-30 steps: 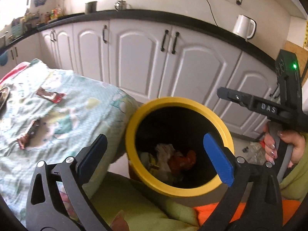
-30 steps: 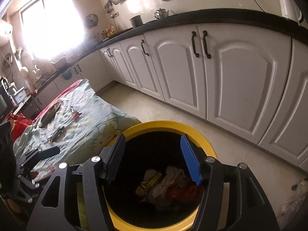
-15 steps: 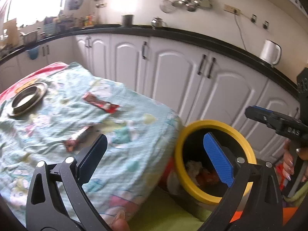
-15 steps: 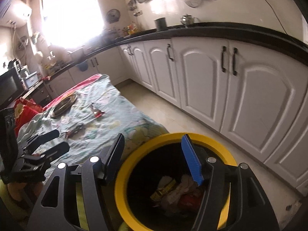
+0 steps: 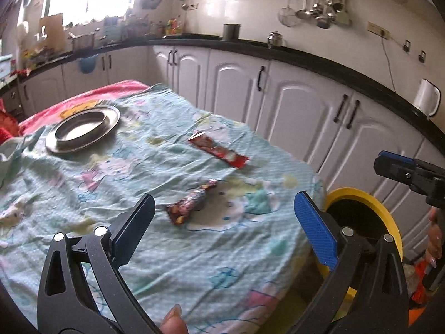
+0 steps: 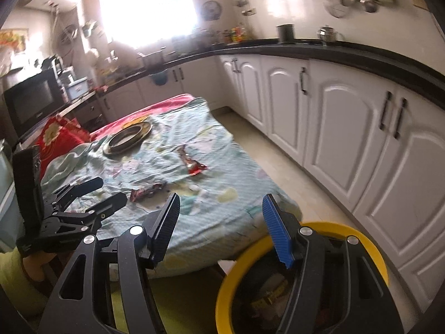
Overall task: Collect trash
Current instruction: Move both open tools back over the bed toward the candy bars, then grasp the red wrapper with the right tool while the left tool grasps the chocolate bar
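Note:
Two wrappers lie on the light-blue cartoon cloth (image 5: 116,183): a long red wrapper (image 5: 218,151) (image 6: 192,164) farther off and a dark crumpled wrapper (image 5: 190,204) (image 6: 147,192) nearer. My left gripper (image 5: 222,222) is open and empty, hovering just short of the dark wrapper; it also shows at the left of the right wrist view (image 6: 108,192). My right gripper (image 6: 221,224) is open and empty above the yellow-rimmed bin (image 6: 242,253) (image 5: 361,194), which holds trash. The right gripper's tip juts in at the right edge of the left wrist view (image 5: 389,164).
A steel plate (image 5: 83,129) (image 6: 128,137) rests at the far end of the cloth. White cabinets (image 5: 306,117) with a black counter run along the right. A white kettle (image 5: 427,101) stands on the counter. A microwave (image 6: 30,100) sits at the left.
Both views have swung left from the bin toward the cloth-covered table. The bin has slid to the lower right, and the two wrappers and the plate have come into full view.

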A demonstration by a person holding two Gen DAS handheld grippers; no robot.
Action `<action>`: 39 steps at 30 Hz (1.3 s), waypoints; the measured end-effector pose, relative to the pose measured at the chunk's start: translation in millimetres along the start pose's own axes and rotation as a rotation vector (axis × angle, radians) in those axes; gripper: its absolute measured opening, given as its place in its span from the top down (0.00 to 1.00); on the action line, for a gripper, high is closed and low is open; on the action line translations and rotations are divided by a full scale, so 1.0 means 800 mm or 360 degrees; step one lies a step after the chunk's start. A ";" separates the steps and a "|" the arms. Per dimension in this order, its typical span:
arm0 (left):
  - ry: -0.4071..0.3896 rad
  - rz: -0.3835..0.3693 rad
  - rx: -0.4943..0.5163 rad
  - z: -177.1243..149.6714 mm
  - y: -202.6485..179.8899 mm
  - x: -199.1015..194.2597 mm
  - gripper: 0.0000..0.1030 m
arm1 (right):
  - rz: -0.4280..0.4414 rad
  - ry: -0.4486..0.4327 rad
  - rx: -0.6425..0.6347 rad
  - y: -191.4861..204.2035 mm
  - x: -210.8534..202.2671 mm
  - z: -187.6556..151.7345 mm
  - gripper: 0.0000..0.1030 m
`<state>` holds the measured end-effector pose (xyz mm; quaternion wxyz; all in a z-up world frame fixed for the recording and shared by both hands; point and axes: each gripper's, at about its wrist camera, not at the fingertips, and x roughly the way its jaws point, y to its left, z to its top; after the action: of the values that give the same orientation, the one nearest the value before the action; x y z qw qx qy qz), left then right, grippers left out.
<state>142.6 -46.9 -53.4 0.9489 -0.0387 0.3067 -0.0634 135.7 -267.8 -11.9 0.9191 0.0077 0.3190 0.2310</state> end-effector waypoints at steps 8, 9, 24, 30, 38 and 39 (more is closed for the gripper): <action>0.0094 0.0041 -0.0066 -0.001 0.041 0.031 0.18 | 0.0098 0.0095 -0.0126 0.024 0.078 0.034 0.43; 0.0102 0.0039 -0.0068 -0.002 0.042 0.034 0.20 | 0.0109 0.0110 -0.0132 0.026 0.087 0.036 0.43; 0.0306 -0.0093 -0.0021 -0.002 0.049 0.089 0.50 | 0.0153 0.0414 -0.0209 0.046 0.256 0.068 0.51; 0.0353 -0.0115 -0.0047 -0.009 0.053 0.096 0.57 | 0.0112 0.0495 -0.0214 0.043 0.286 0.062 0.64; 0.0356 -0.0148 -0.0122 -0.011 0.063 0.096 0.70 | 0.0106 0.0461 -0.0159 0.040 0.265 0.043 0.79; 0.0356 -0.0157 -0.0146 -0.011 0.066 0.095 0.72 | 0.0110 0.0456 -0.0147 0.040 0.259 0.038 0.79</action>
<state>203.6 -6.2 -110.8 0.9018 -0.0896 0.4109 -0.0998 283.3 -146.4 -103.2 0.8551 -0.0566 0.4354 0.2757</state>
